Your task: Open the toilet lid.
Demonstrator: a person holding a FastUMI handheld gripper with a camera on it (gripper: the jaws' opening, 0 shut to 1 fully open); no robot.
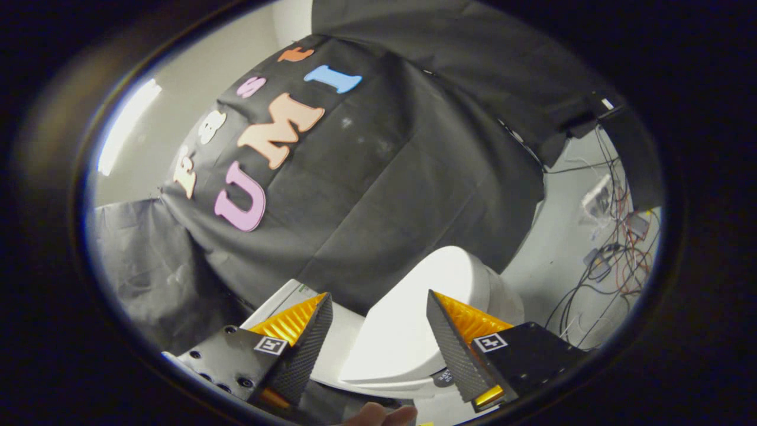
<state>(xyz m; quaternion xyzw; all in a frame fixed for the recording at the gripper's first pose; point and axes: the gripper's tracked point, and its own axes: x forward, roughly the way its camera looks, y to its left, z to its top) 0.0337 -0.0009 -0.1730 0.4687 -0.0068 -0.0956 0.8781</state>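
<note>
From the left finger across to the right, the gripper (378,322) stands wide open and holds nothing; between and just beyond its fingers lies the smooth white plastic toilet lid (408,319) — seemingly still down, so the lifting is all left — untouched.

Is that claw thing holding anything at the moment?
No. The gripper is open, fingers apart, with the toilet lid between and beyond them, not clamped.

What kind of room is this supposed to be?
Likely a mock bathroom in a test booth: a white toilet with its lid down, black cloth walls, loose wires. The open hand-held gripper hovers before the lid.
</note>
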